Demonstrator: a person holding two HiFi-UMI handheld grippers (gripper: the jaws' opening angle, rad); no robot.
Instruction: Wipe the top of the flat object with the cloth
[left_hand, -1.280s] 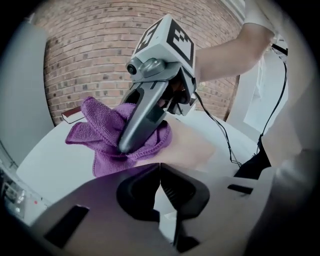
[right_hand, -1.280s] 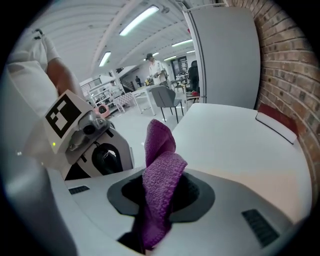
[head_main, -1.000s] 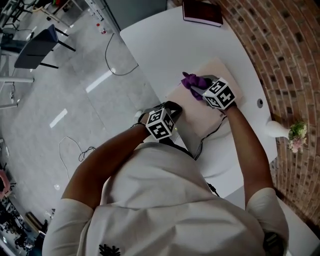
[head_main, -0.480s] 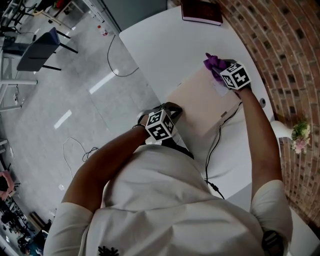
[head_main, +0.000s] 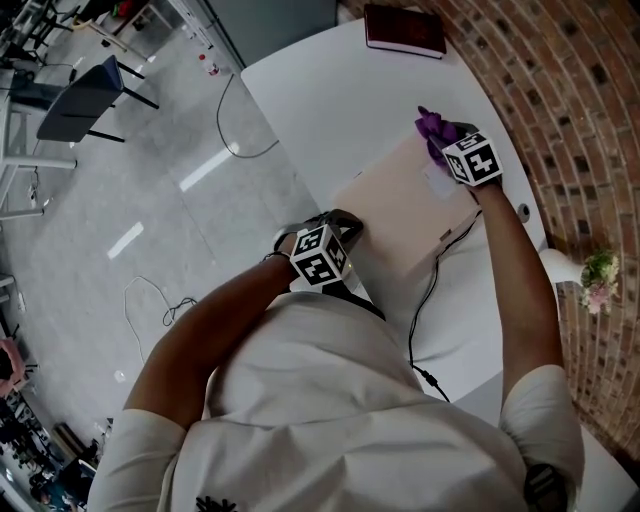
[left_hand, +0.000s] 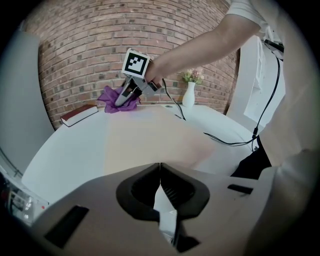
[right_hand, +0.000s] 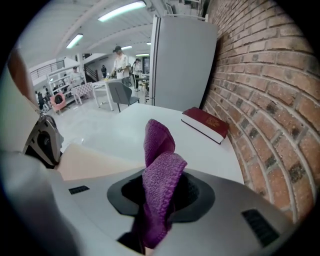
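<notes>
Where the flat object (head_main: 400, 210) lies on the white table (head_main: 320, 90), it shows as a pale pink slab set at an angle to the table edge, with its top bare. The purple cloth (head_main: 432, 127) sits at the slab's far corner, on the side toward the brick wall (head_main: 570, 90). In the left gripper view, the cloth (left_hand: 117, 97) hangs down to the far edge of the slab (left_hand: 150, 140).

The right gripper (head_main: 448, 145) holds the cloth. In the right gripper view, its jaws are clamped on a fold of the cloth (right_hand: 160, 175), which rises above the jaws and trails below them. The slab (right_hand: 90, 160) shows to the lower left of that view.

The left gripper (head_main: 345, 222) is at the slab's near corner, on the person's side. In the left gripper view, the jaws of the left gripper (left_hand: 160, 167) are pressed together at the tips, and nothing is seen between them.

A black cable (head_main: 430, 280) runs from the slab's right edge across the table toward the person. A dark red book (head_main: 405, 27) lies at the table's far end, well apart from the slab. A white vase (head_main: 560, 262) with flowers stands near the wall on the right. A dark chair (head_main: 85, 95) stands on the grey floor at the left.
</notes>
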